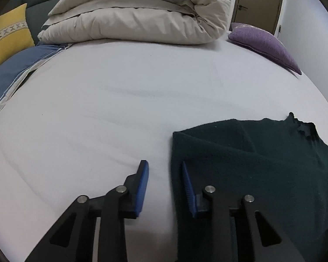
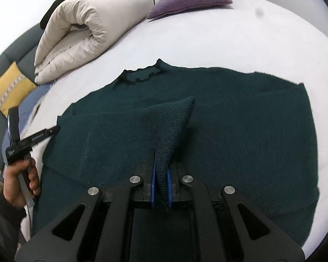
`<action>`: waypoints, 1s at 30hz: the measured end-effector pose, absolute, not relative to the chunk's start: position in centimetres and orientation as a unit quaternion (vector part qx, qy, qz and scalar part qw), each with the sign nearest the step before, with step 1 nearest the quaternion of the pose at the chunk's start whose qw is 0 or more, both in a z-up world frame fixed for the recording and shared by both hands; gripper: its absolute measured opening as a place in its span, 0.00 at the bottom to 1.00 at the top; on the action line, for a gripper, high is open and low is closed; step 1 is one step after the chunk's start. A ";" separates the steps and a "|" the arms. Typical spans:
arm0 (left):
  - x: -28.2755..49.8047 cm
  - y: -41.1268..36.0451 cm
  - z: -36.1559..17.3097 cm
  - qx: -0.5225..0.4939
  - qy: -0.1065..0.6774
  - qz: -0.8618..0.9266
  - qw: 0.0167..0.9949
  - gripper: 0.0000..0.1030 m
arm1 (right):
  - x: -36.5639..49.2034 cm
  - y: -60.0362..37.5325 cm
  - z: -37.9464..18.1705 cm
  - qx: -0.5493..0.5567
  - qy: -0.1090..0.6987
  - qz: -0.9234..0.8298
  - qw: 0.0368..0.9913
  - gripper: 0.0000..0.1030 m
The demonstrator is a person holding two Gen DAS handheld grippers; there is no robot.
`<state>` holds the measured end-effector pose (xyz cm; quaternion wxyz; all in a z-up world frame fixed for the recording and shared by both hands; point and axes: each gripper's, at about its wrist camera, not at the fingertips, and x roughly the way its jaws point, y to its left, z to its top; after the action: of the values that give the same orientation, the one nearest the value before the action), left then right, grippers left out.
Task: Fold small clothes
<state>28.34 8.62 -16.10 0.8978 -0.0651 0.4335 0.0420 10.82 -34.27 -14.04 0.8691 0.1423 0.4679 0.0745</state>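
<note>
Here, listed from the left: a dark grey-green upholstered headboard (image 1: 36, 0) along the far left edge of the bed, with a yellow cushion (image 1: 5, 38) bearing a pale embroidered band leaning against it. Below the cushion, a blue pillow (image 1: 13, 69) with a light border lies on the bed.

The surface: a bed under a plain white sheet (image 1: 120, 100), smooth with faint creases, filling most of both views.

Centre back: a beige duvet (image 1: 142, 19), rolled and folded into a thick bundle, resting on the sheet near the headboard.

Right of the duvet: a purple cushion (image 1: 264, 41) on the sheet near the bed's edge. Behind it, a brown door (image 1: 259, 2) with a lever handle and a stretch of pale wall.

The task's garment: a dark green knit sweater (image 2: 240, 120) spread flat on the sheet, neckline toward the duvet, one sleeve folded across its body.

Left gripper (image 1: 164, 166): jaws parted, hovering at the sweater's left edge, one blue pad over bare sheet, the other over the knit; nothing pinched. A hand (image 2: 21, 183) in a dark sleeve holds it.

Right gripper (image 2: 160, 166): jaws clenched on a sleeve cuff of the sweater, lifting it into a peak above the garment's middle.
</note>
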 end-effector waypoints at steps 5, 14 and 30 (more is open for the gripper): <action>28.4 9.2 -16.6 -0.075 0.429 0.046 0.899 0.32 | 11.3 -35.8 -16.1 0.177 0.480 0.070 0.857 0.05; 26.8 6.0 -13.1 -0.022 0.395 0.042 0.917 0.31 | 10.2 -37.6 -14.2 0.230 0.455 0.070 0.857 0.16; 18.0 10.6 -13.0 -0.036 0.414 0.026 0.909 0.50 | 5.5 -41.6 -12.2 0.246 0.424 0.010 0.872 0.23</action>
<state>17.97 10.58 -12.99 0.9092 -0.0356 0.4140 0.0263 5.49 -41.64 -12.17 0.8718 0.2455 0.4238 0.0100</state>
